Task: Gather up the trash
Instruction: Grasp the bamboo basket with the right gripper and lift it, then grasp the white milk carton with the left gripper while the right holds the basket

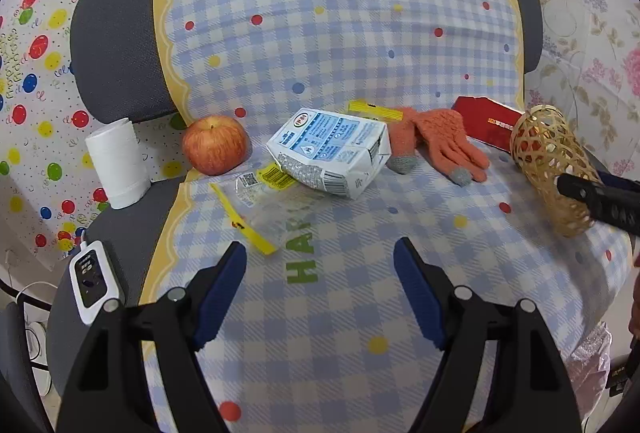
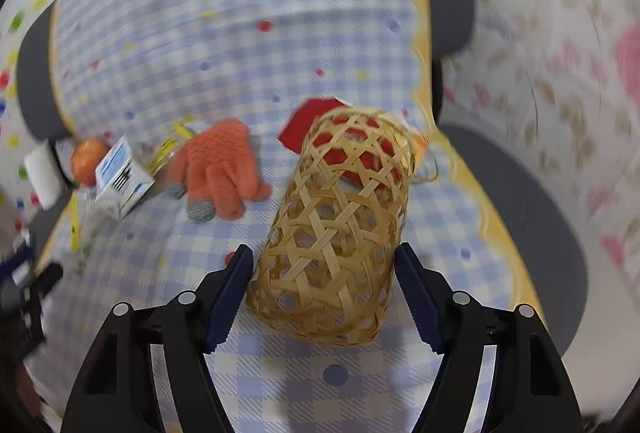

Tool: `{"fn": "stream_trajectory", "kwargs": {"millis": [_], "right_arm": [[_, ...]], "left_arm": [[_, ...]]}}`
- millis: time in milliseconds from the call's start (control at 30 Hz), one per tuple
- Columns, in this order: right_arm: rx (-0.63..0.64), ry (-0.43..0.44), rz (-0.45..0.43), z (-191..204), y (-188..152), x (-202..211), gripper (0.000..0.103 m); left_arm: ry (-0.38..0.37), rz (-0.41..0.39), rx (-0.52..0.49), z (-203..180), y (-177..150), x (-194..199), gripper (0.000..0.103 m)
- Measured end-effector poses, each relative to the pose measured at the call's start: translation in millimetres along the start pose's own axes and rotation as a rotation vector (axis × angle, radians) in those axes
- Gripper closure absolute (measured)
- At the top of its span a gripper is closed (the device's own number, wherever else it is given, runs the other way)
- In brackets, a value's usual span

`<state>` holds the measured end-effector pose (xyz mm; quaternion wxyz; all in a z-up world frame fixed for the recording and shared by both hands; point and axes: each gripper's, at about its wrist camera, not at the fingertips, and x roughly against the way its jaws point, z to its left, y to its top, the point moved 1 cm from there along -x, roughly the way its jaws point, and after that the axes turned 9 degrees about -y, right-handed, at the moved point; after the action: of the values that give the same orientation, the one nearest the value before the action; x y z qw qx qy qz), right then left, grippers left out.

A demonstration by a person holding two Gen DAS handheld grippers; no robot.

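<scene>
A woven bamboo basket (image 2: 340, 225) lies on its side on the checked cloth (image 2: 280, 373) over a chair seat. My right gripper (image 2: 324, 261) straddles it near its closed end, and both blue pads rest against its sides. The left wrist view shows that basket (image 1: 548, 161) at the right with one of the right gripper's fingers (image 1: 588, 195) on it. My left gripper (image 1: 320, 261) stands open above bare cloth, holding nothing. Ahead of it lie a crumpled clear wrapper (image 1: 264, 193) with yellow strips and a squashed white-and-blue carton (image 1: 332, 149).
A red apple (image 1: 215, 143), an orange glove (image 1: 436, 141) and a red box (image 1: 486, 121) also lie on the seat. A white paper roll (image 1: 118, 163) and a white remote-like device (image 1: 93, 279) sit at the left edge. Thin plastic (image 1: 588, 361) hangs off the right side.
</scene>
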<state>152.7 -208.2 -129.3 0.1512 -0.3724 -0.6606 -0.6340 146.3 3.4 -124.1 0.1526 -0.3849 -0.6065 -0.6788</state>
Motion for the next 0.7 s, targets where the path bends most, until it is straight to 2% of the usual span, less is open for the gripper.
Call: {"fn": "stream_trajectory", "kwargs": {"millis": [67, 133, 200, 267, 433, 533, 700], "right_arm": [[0.063, -0.038, -0.046, 4, -1, 5, 0.031], [0.067, -0.036, -0.066, 1, 0, 5, 0.031], [0.053, -0.042, -0.07, -5, 1, 2, 0.031], [0.042, -0.034, -0.072, -9, 3, -2, 0.031], [0.033, -0.042, -0.085, -18, 7, -5, 0.031], [0.021, -0.038, -0.087, -20, 10, -5, 0.031], [0.021, -0.039, -0.085, -20, 10, -5, 0.031]], "left_arm": [[-0.014, 0.009, 0.016, 3, 8, -8, 0.029], [-0.021, 0.009, 0.024, 1, 18, -16, 0.024], [-0.017, -0.008, 0.025, -5, 30, -23, 0.011], [-0.009, -0.033, 0.026, -14, 45, -33, 0.007], [0.051, -0.027, 0.029, -28, 73, -67, 0.007], [0.09, -0.005, 0.065, -25, 83, -86, 0.007], [0.109, 0.048, 0.098, -16, 87, -107, 0.007]]}}
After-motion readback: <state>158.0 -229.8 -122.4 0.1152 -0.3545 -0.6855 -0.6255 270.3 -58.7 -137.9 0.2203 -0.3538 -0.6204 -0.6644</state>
